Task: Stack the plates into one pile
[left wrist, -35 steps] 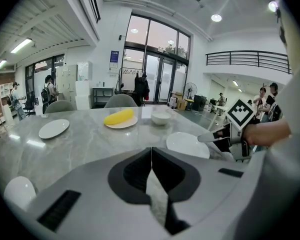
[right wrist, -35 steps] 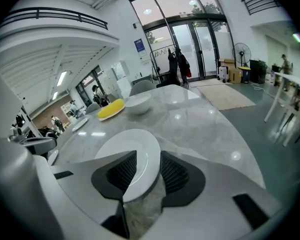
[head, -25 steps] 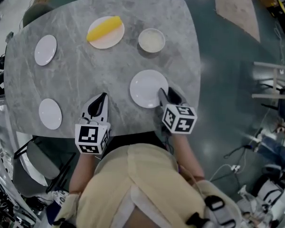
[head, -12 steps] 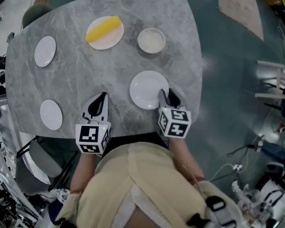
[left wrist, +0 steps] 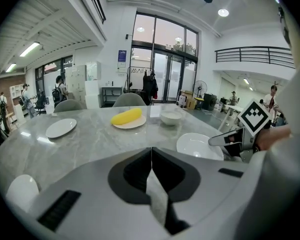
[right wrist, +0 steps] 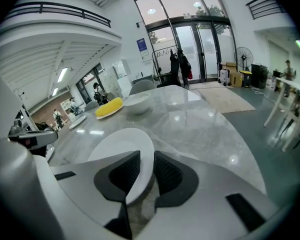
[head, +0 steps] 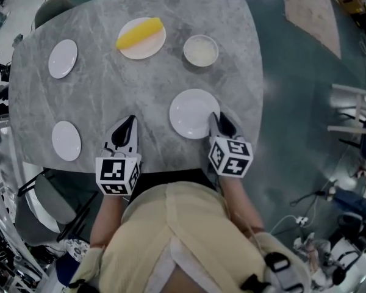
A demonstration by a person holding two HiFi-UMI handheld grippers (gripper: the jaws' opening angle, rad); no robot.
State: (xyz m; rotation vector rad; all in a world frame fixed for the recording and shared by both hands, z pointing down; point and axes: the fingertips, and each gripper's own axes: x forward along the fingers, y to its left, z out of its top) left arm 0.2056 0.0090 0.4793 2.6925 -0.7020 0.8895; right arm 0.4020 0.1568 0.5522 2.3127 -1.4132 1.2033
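A white plate (head: 192,112) lies near the table's front right. My right gripper (head: 218,122) is at its near right rim. In the right gripper view the rim (right wrist: 121,146) runs between the two jaws of the right gripper (right wrist: 146,156), which have just been closing; I see no firm press, so it counts as open. My left gripper (head: 129,122) rests over bare table left of that plate, shut and empty (left wrist: 151,151). Two smaller white plates lie at the far left (head: 63,58) and near left (head: 66,140). A further plate (head: 147,46) carries a yellow object (head: 139,33).
A pale bowl (head: 201,49) stands right of the yellow-topped plate. The grey marble table (head: 140,84) ends just in front of both grippers. Chairs stand at the far side and near left. The person's torso fills the bottom of the head view.
The right gripper's jaws have drawn closer together around the near plate's rim. The head camera has shifted slightly. The left gripper and the plates stay where they were.
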